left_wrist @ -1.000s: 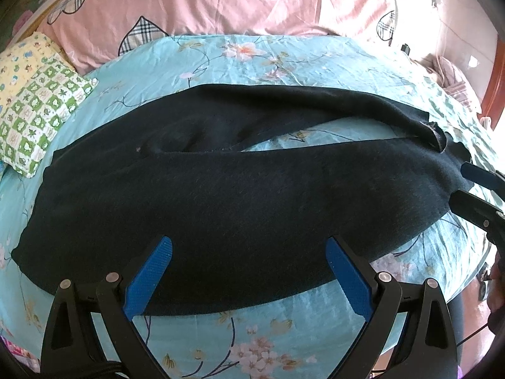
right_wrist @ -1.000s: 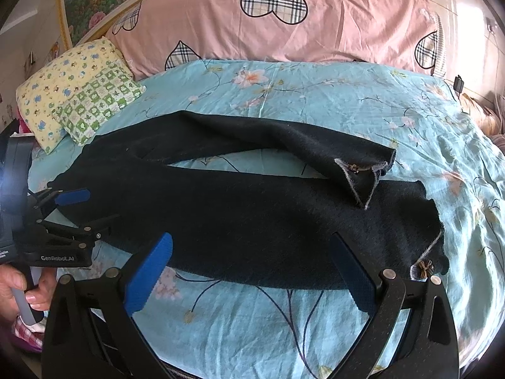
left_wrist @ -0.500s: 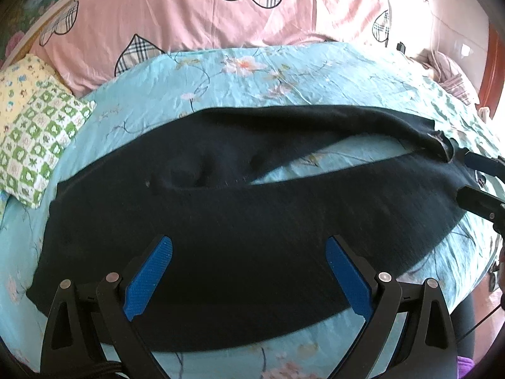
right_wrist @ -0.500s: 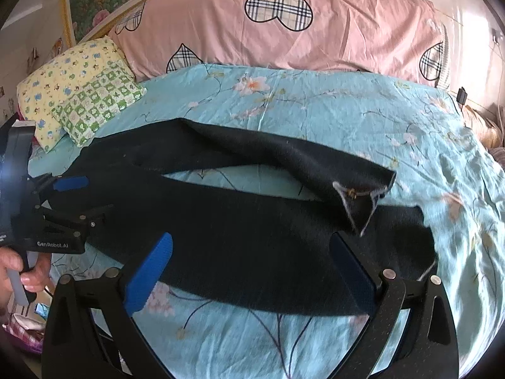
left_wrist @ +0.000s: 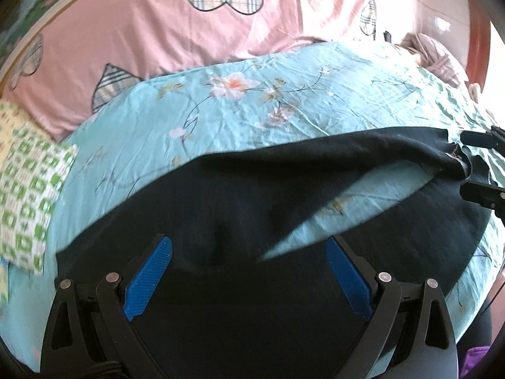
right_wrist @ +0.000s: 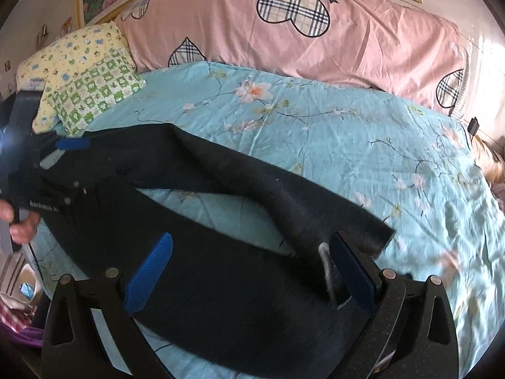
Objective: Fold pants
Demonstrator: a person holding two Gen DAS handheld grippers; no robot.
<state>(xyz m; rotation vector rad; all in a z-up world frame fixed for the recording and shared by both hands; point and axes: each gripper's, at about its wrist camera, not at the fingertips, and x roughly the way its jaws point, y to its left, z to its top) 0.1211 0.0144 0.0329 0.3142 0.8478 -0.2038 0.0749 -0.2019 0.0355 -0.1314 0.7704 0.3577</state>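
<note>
Black knit pants (left_wrist: 252,208) lying spread on turquoise floral bed sheet (left_wrist: 284,101). Left tool (left_wrist: 249,276) gaping wide above waist part, gripping nothing. Right tool (right_wrist: 252,271) gaping wide above leg hems, gripping nothing.

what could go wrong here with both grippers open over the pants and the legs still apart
1. The two legs of the black pants lie split in a V with bedsheet showing between them; folding now would likely leave them misaligned.
2. The far leg's cuff sits right by the right gripper, so closing could catch only one layer.
3. The left gripper is over the wide upper part and might pinch a loose bunch.
</note>
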